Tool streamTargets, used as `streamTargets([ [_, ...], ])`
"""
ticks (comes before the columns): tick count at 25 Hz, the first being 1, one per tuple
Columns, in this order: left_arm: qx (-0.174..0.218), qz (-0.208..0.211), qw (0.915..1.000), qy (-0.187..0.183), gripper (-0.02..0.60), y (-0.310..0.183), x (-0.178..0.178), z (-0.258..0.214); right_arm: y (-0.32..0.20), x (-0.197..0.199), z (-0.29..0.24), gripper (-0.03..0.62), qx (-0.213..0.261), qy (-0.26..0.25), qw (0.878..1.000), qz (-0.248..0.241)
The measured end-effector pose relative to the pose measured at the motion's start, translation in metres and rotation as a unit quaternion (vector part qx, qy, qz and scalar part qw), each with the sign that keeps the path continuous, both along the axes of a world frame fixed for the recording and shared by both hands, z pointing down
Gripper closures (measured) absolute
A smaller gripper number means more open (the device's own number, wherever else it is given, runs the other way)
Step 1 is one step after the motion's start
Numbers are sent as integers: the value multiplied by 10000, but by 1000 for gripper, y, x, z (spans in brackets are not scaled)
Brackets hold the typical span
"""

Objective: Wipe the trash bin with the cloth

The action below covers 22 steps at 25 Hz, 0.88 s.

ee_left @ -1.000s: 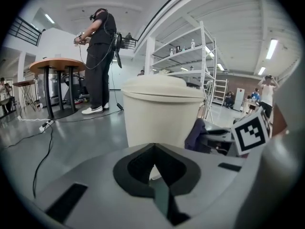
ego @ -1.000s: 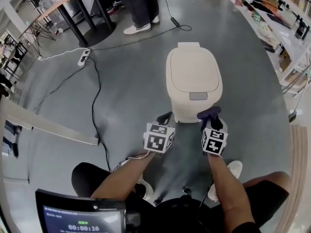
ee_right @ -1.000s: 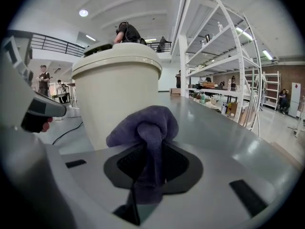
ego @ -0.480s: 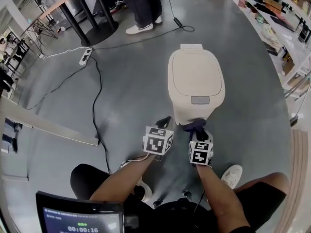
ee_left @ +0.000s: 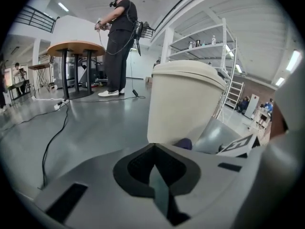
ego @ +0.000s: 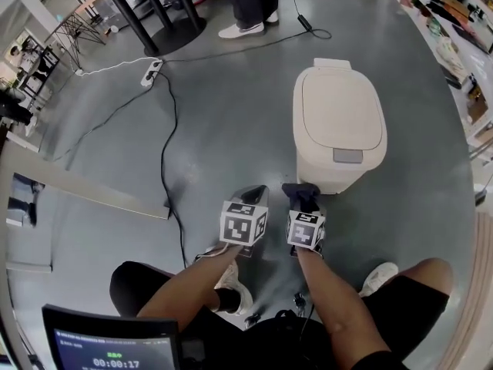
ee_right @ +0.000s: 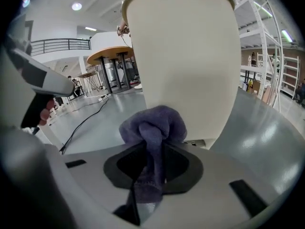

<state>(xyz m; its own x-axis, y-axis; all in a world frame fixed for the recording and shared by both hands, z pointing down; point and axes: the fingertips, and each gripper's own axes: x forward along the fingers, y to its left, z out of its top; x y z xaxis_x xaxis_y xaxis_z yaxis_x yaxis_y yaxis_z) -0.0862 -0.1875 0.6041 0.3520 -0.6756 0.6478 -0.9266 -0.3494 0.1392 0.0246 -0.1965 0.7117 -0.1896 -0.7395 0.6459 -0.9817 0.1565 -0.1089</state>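
The cream trash bin [ego: 339, 122] stands lid-down on the grey floor, right of centre in the head view. My right gripper [ego: 302, 199] is shut on a purple cloth [ego: 300, 193] at the bin's near left bottom corner. In the right gripper view the bunched cloth [ee_right: 153, 125] sticks out of the right gripper [ee_right: 155, 144], just in front of the bin wall [ee_right: 183, 56]; contact cannot be told. My left gripper [ego: 254, 196] hangs beside it, left of the bin. Its jaws [ee_left: 153, 149] are shut with nothing between them, and the bin [ee_left: 183, 99] lies ahead to the right.
A black cable [ego: 166, 153] runs across the floor to a power strip [ego: 150, 72] at the left. A person [ego: 246, 6] stands behind the bin near a round table base [ego: 166, 29]. Shelves [ego: 454, 37] line the right side. A screen [ego: 108, 345] sits at the bottom left.
The right gripper has carried the cloth left along the bin's front base, from below the lid's latch to the near left corner. The left gripper has stayed beside it.
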Motion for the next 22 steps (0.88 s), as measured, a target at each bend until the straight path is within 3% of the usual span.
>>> streamTargets([
  [7, -67, -54, 10000, -11, 584, 0, -22, 4, -7, 7, 10, 511, -37, 191, 9998, 77],
  [16, -28, 432, 9991, -16, 584, -1, 16, 6, -5, 54, 7, 511, 50, 392, 9989, 243],
  [22, -42, 528, 9986, -78, 584, -5, 28, 7, -4, 100, 11, 511, -136, 220, 9963, 824],
])
